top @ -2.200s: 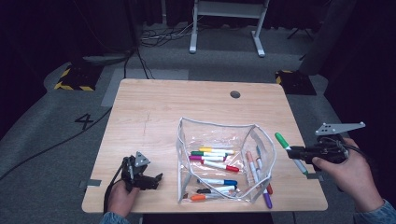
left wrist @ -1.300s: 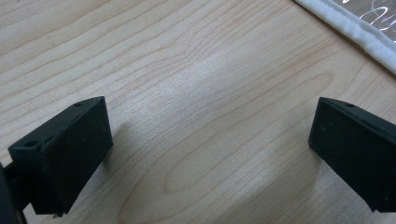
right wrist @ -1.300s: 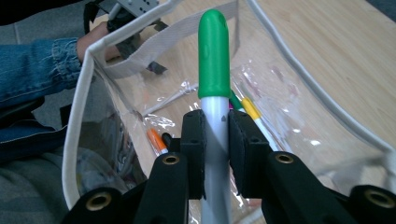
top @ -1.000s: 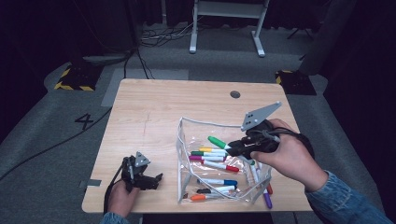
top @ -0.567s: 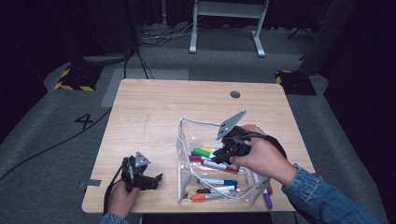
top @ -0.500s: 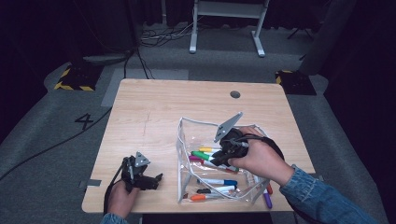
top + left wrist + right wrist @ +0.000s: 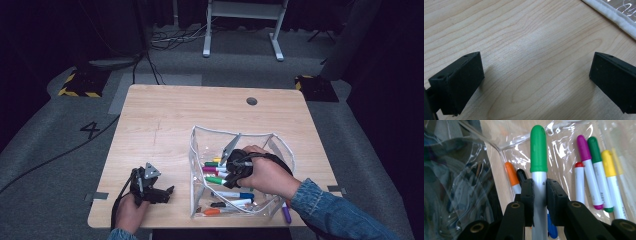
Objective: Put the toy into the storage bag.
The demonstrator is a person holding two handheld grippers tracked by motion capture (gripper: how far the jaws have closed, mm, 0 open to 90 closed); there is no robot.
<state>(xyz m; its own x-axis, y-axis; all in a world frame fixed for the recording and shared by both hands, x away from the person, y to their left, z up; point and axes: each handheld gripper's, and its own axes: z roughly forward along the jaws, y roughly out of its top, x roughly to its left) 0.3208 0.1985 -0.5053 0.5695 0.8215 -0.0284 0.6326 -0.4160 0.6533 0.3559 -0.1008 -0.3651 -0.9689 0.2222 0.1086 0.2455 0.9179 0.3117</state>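
Right gripper | clamps green marker | inside clear pouch

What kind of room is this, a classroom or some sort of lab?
Probably a lab or recording studio: a lone wooden table on grey carpet, black-and-yellow hazard tape, a floor number 4, loose cables and dark surroundings.

markers crowd pouch floor, bare table beyond
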